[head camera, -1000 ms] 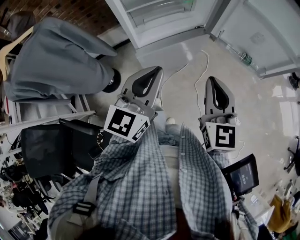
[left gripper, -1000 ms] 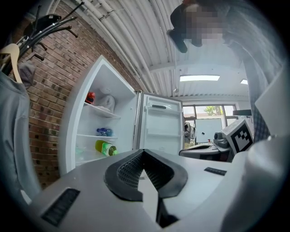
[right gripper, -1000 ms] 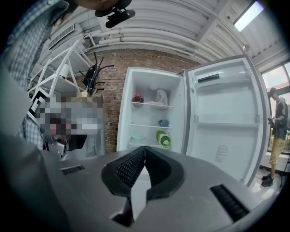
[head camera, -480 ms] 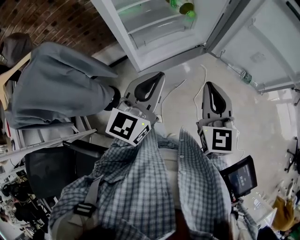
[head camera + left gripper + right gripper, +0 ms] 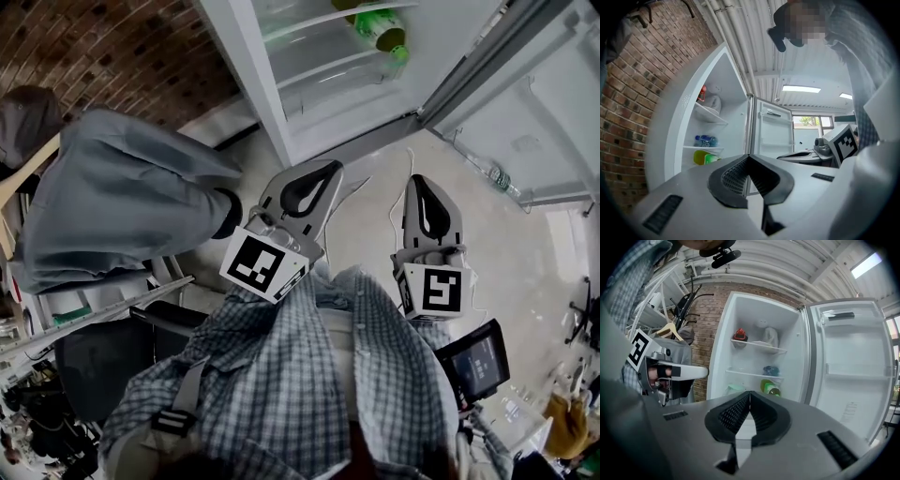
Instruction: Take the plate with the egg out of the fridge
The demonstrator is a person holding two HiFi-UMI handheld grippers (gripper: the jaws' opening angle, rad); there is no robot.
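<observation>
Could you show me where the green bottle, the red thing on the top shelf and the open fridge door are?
green bottle (image 5: 770,388): right gripper view, middle of its body.
red thing (image 5: 739,335): right gripper view, its centre.
fridge door (image 5: 848,380): right gripper view, bare inner panel.

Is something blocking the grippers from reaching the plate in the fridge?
Nothing visible is. The fridge door is wide open; only air lies between the left gripper, the right gripper and the shelves.
</observation>
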